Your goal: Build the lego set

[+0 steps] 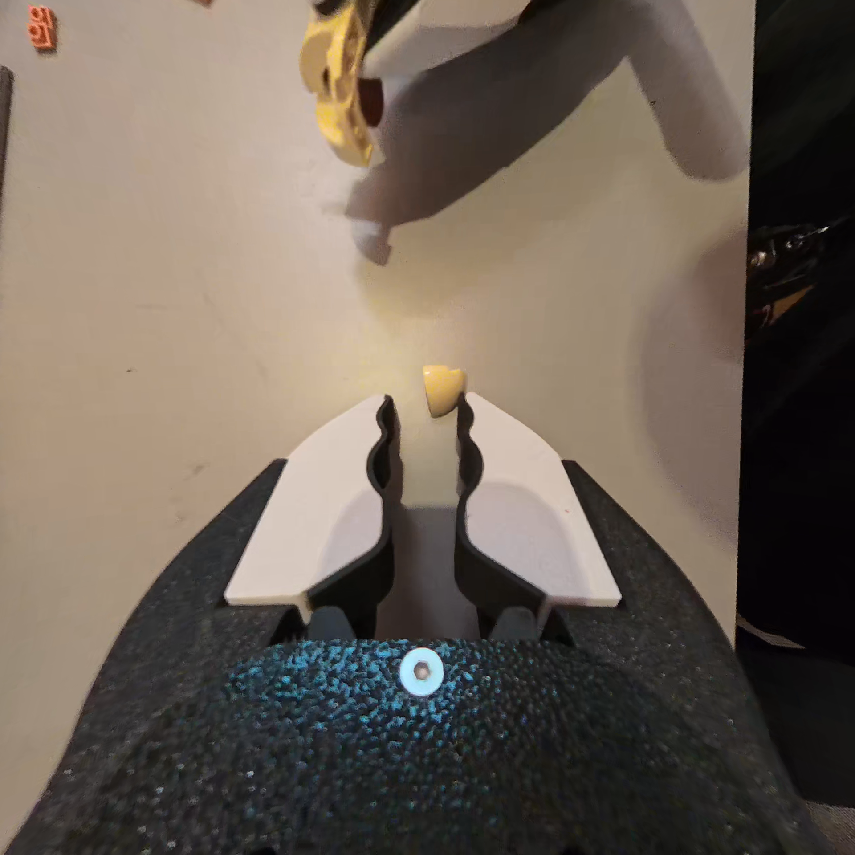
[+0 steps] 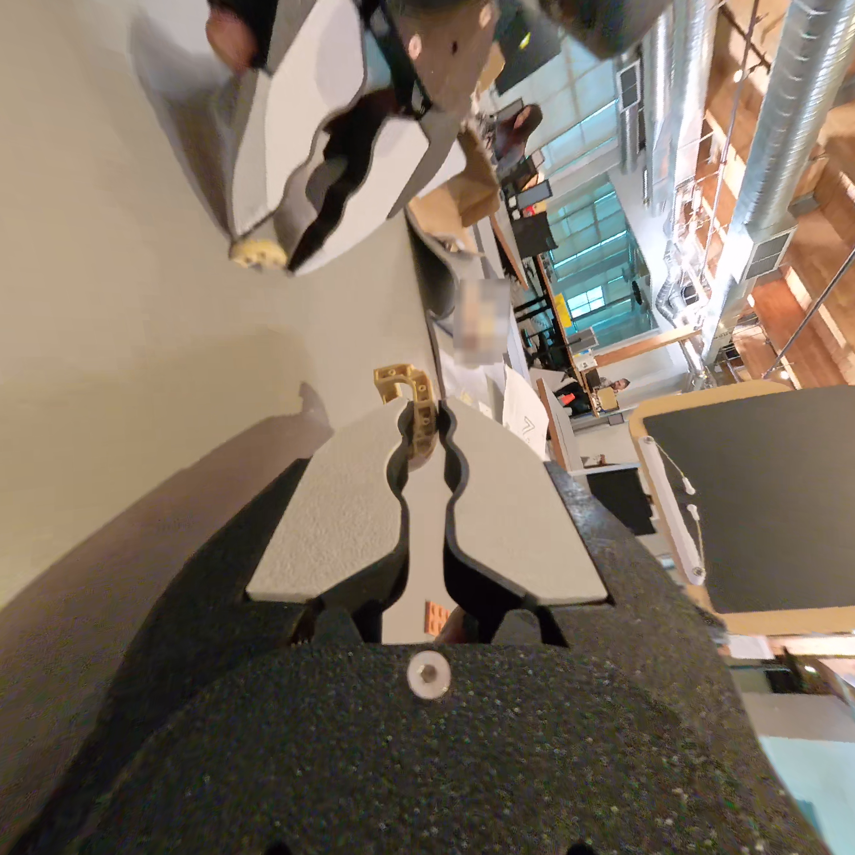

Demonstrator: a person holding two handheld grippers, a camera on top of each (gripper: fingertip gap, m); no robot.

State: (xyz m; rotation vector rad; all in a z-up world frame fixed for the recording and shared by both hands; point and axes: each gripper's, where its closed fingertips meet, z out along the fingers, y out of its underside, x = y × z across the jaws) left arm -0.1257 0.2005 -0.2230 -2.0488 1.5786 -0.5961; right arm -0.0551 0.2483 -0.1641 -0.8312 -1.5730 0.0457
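Your left gripper [image 1: 428, 402] hovers low over the pale, matte cream tabletop [image 1: 162, 277] with its white fingers [image 1: 324, 486] released, a clear gap between the wavy black pads. A small pale-yellow rounded lego piece [image 1: 442, 391] lies on the table just beyond the tips, touching or nearly touching the inner tip of the finger at 1 o'clock; it is not pinched. At 12 o'clock, higher up and blurred, your right gripper [image 1: 365, 92] carries a tan-gold curved lego assembly [image 1: 340, 97]. From the right wrist camera, your right gripper [image 2: 428, 412] is clenched on that tan-gold hooked assembly [image 2: 407, 386]: its studded arm sits pinched between the fingertips and its hooked end sticks out past them toward 11 o'clock. In that same view the left gripper [image 2: 277, 259] shows at 11 o'clock, with the small yellow piece [image 2: 257, 252] at its tips. A small orange studded lego plate [image 1: 42, 28] lies well apart at 10 o'clock in the left view.
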